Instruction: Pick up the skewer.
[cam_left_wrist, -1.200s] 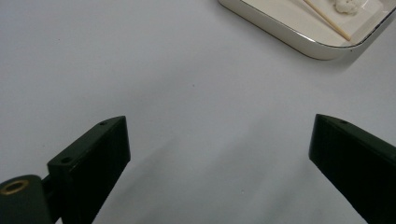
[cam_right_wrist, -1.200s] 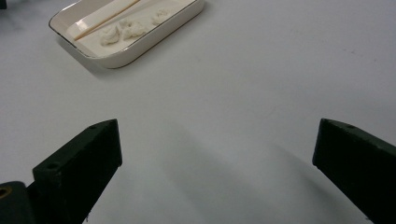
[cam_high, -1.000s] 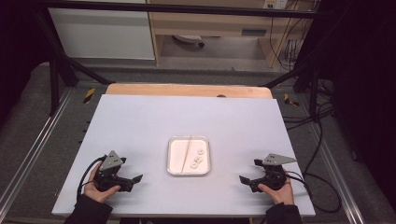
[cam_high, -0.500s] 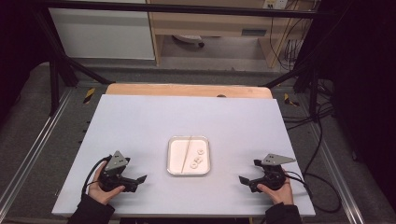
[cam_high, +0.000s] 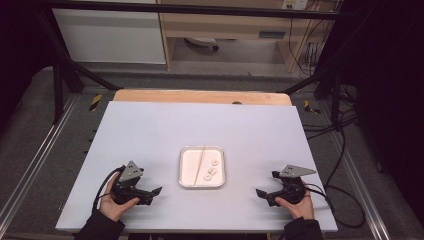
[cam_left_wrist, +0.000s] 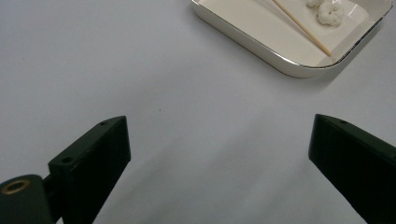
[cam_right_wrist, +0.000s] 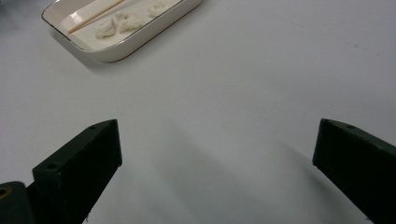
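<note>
A shallow white tray was set near the middle of the front half of the pale table, between the two hands, so that it could be reached equally from either side. Inside it a thin wooden stick was laid lengthwise, and three small white ring-shaped pieces were gathered toward its right side. The left tongs were held low over the table, left of the tray and well apart from it, with the jaws spread wide and nothing between them. The right tongs were held likewise on the right, released and empty. Both were pointed inward at the tray, seemingly in readiness for an approach.
</note>
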